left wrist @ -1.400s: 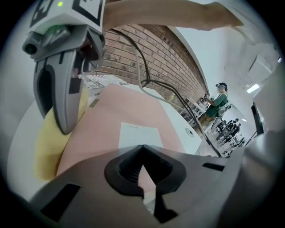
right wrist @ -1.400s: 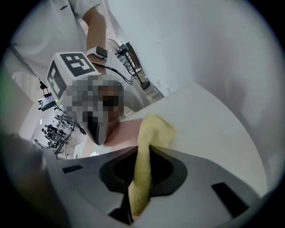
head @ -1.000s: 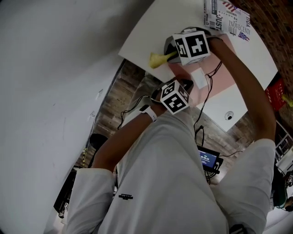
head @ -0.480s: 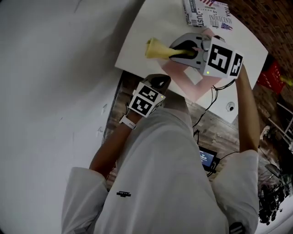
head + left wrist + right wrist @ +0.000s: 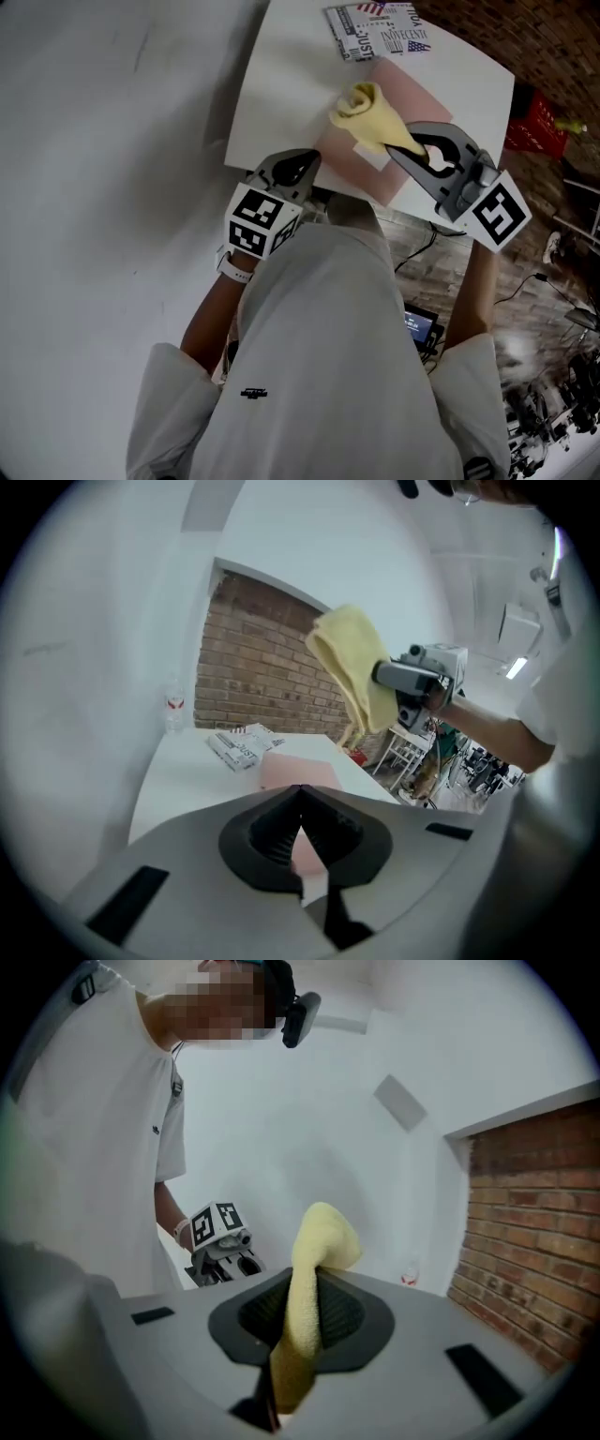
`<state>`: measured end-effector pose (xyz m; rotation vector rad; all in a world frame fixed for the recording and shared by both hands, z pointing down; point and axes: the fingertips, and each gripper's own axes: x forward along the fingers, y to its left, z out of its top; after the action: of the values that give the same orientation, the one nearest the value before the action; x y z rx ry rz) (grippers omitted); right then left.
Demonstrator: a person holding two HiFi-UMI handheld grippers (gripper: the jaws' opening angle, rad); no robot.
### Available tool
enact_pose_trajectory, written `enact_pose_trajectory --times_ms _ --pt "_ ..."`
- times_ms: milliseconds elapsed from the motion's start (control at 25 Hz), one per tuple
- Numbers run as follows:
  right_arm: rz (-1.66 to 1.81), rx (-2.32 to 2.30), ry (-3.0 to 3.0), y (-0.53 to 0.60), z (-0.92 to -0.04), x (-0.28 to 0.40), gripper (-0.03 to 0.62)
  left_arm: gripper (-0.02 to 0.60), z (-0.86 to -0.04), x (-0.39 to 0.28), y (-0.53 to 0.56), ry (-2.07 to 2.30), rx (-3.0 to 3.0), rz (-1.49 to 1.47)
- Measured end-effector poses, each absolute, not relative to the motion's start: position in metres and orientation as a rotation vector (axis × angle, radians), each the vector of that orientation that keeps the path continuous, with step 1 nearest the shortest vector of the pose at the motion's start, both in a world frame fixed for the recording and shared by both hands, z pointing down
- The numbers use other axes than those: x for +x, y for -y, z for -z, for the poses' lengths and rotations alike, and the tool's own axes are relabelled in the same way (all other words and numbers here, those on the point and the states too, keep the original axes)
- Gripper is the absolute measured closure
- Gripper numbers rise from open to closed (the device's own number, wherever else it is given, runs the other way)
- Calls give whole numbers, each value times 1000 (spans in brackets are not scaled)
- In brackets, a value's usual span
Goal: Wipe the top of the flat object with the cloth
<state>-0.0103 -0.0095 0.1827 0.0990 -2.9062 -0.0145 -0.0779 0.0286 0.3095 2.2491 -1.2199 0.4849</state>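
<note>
A flat pink object (image 5: 417, 103) with a small white label lies on the white table (image 5: 291, 66). My right gripper (image 5: 398, 145) is shut on a yellow cloth (image 5: 364, 111) and holds it over the pink object. In the left gripper view the cloth (image 5: 349, 663) hangs in the air from the right gripper (image 5: 412, 679), well above the table. The cloth (image 5: 323, 1232) stands up between the right gripper's (image 5: 305, 1279) jaws. My left gripper (image 5: 298, 161) sits at the table's near edge, shut and empty (image 5: 300, 789), pointing at the pink object (image 5: 295, 771).
A printed package (image 5: 375, 28) lies at the table's far end, beyond the pink object. A small bottle (image 5: 173, 710) stands at the far corner by the brick wall (image 5: 262, 677). Cables and a small screen (image 5: 419, 325) are on the floor below.
The right gripper has carried the cloth from the table's left part up and over the pink object. The left gripper has drawn back off the pink object to the near edge.
</note>
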Motion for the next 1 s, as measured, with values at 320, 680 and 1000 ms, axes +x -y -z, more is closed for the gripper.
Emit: enact_pose_trajectory --times_ms 320,680,1000 --pt "-44 687 2858 -8 -187 108 540 566 -258 -89 -19 1301 2308 -401" --pt "-147 1143 2797 -32 -197 158 540 566 -238 -91 -5 1328 2366 -396" --pt "-168 1300 2723 -29 -203 161 540 566 -225 -76 7 1293 2420 -388"
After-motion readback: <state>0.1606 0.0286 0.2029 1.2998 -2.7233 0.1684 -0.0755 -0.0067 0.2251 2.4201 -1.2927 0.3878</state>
